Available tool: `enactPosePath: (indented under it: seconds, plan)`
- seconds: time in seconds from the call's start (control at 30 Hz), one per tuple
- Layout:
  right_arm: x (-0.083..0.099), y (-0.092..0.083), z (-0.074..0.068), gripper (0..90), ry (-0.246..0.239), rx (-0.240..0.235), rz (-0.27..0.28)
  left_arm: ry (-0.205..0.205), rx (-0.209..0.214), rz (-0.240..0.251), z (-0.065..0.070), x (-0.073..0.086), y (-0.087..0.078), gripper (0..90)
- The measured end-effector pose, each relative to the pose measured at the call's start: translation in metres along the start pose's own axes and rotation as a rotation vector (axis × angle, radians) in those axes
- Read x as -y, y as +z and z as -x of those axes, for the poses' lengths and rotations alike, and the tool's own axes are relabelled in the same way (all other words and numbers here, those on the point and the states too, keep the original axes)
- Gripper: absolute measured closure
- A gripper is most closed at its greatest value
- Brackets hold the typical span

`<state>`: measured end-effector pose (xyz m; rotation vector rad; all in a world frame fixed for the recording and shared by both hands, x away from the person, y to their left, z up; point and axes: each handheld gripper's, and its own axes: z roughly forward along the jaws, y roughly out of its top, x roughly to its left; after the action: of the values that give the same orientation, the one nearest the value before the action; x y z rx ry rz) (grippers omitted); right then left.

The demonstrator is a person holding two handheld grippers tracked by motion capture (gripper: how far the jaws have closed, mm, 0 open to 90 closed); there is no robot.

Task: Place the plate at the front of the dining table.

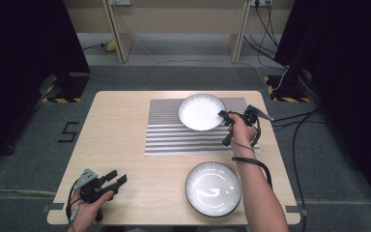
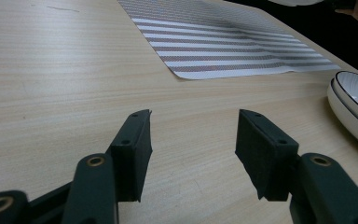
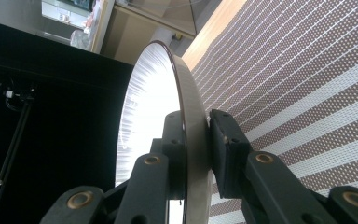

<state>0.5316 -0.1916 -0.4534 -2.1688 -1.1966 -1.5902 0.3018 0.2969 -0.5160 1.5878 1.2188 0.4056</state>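
- The right gripper point(image 1: 225, 117) is clamped on the right-hand rim of a white ribbed bowl point(image 1: 200, 111) — in the right gripper view one jaw sits inside the bowl point(image 3: 149, 116) and the other presses on its outer wall, with the rim pinched between the pads.
- That bowl sits over the far right part of a grey-and-white striped placemat point(image 1: 174, 137), near the far edge of the light wooden table point(image 1: 121, 130); whether its base touches the mat or is lifted just off it cannot be told.
- In the right gripper view the striped placemat point(image 3: 307, 93) runs beside the bowl's outer wall.
- A second white bowl with a dark rim point(image 1: 213, 188) stands on bare wood near the front edge of the table, just beside the person's right forearm point(image 1: 258, 188) and well apart from the held bowl.
- The left gripper point(image 1: 117, 179) rests low at the front left corner of the table — its jaws are spread, with only bare tabletop between the pads point(image 2: 135, 149).
- In the left gripper view the second bowl point(image 2: 354, 109) shows at the right edge and the placemat point(image 2: 233, 51) lies farther off.
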Motion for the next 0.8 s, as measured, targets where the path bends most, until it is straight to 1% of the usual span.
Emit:
enactPosePath:
  seconds: [0.2,0.27,0.3,0.37,0.47,0.67,0.8]
  plan:
    - [-0.001,0.008,-0.002,76.7,-0.001,0.005,-0.008,0.003,0.003,-0.004,0.0,0.0,0.001,45.2]
    - [-0.001,0.011,-0.002,76.7,-0.002,-0.002,-0.004,0.003,0.004,-0.005,0.0,0.0,0.001,45.2]
    - [-0.001,0.012,-0.002,76.8,0.008,-0.004,-0.007,0.002,0.003,-0.006,0.0,0.0,0.001,45.2]
    - [0.0,0.014,-0.002,76.7,0.012,-0.008,-0.008,0.003,0.003,-0.004,0.0,0.0,0.001,45.2]
    - [0.001,0.017,-0.002,76.7,0.003,0.0,-0.01,0.004,0.005,-0.005,0.001,0.0,0.001,45.2]
    - [0.001,0.021,-0.001,76.7,0.001,-0.006,-0.014,0.005,0.002,-0.009,0.0,0.0,0.001,45.3]
    - [0.002,0.025,0.0,76.6,0.0,0.001,-0.019,0.005,0.007,-0.008,0.0,0.0,0.002,45.3]
